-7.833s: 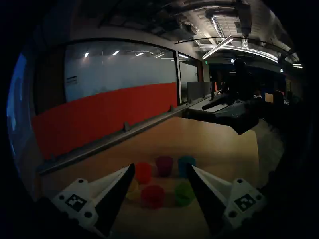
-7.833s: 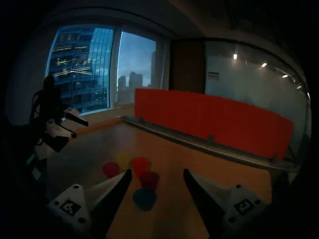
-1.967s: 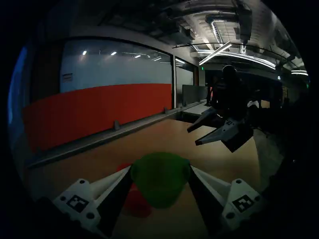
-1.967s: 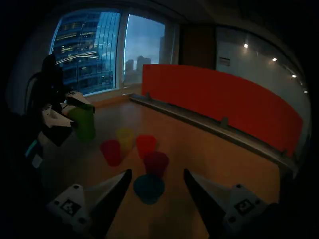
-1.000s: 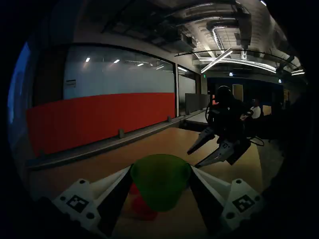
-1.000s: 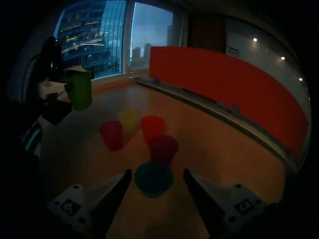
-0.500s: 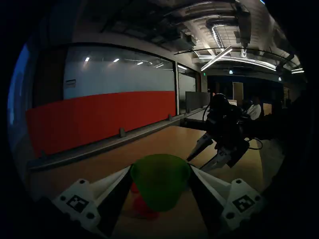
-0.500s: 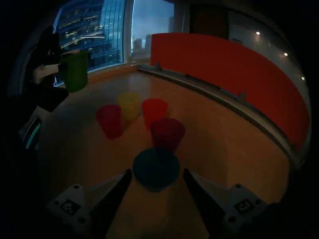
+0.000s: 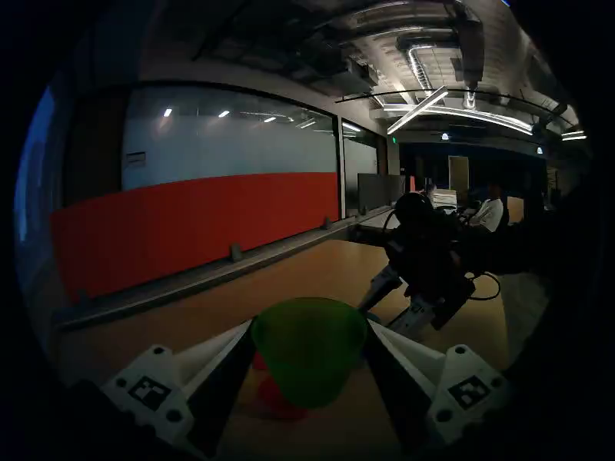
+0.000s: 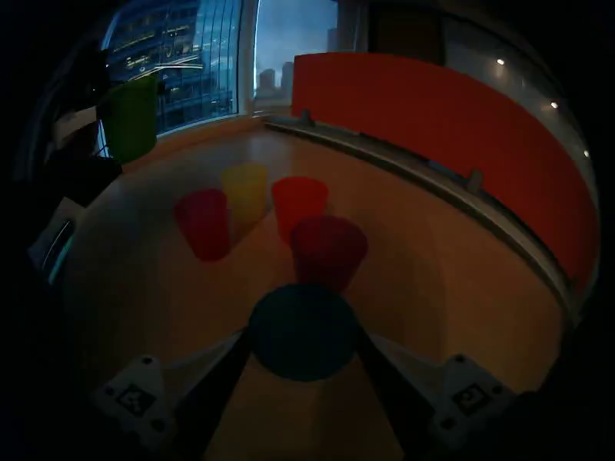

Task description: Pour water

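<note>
The left gripper (image 9: 309,329) is closed on the green cup (image 9: 309,353); both fingers (image 9: 223,369) are pressed against its sides. In the right gripper view, the cup is seen raised well above the worktop (image 10: 430,284), roughly upright, at the far left.

The right gripper (image 10: 304,338) is set low over the worktop, with the teal cup (image 10: 304,326) between its fingers (image 10: 392,361). The gap is filled by the cup, and both fingers appear to meet its sides. Whether it is gripped cannot be told.

Beyond the teal cup, four cups are standing on the worktop: a maroon cup (image 10: 329,250) nearest, then an orange cup (image 10: 300,201), a yellow cup (image 10: 246,190) and a red cup (image 10: 204,223). Any water inside cannot be made out in the dim light.
</note>
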Demonstrator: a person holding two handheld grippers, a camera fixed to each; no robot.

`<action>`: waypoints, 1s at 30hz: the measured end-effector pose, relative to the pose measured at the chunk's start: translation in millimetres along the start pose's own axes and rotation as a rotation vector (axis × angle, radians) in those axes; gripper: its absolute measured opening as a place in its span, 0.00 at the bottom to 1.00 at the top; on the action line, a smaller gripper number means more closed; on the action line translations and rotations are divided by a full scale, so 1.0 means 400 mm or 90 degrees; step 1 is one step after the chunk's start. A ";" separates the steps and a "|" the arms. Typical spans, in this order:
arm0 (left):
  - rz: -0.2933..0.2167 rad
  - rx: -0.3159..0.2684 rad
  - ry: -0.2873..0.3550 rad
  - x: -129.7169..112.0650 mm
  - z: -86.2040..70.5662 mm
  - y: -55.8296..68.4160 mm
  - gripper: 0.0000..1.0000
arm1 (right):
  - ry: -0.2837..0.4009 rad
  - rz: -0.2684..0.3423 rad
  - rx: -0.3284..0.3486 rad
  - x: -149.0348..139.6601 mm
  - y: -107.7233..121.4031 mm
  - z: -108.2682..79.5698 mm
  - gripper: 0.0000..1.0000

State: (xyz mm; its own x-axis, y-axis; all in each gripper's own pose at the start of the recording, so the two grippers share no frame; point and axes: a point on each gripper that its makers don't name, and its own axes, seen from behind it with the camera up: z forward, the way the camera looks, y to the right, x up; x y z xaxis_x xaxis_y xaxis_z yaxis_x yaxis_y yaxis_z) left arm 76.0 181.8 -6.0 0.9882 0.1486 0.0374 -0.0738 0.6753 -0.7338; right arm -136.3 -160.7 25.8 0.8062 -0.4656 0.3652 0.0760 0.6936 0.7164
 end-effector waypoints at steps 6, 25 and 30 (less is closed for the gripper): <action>0.001 -0.001 -0.001 0.001 0.000 0.002 0.90 | 0.004 -0.001 -0.003 -0.001 0.001 0.016 0.95; 0.002 -0.008 -0.011 -0.009 -0.004 0.025 0.90 | 0.068 0.007 -0.025 0.064 0.011 -0.026 0.94; 0.000 -0.013 -0.010 -0.008 -0.002 0.034 0.90 | 0.111 0.012 -0.028 0.126 0.006 -0.063 0.93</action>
State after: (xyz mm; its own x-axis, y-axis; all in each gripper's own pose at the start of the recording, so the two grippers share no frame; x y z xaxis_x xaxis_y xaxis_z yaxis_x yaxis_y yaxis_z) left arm 71.9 189.9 -16.9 0.9860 0.1601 0.0473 -0.0715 0.6609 -0.7470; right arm -80.5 -168.5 30.8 0.8971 -0.3523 0.2666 0.0825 0.7264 0.6823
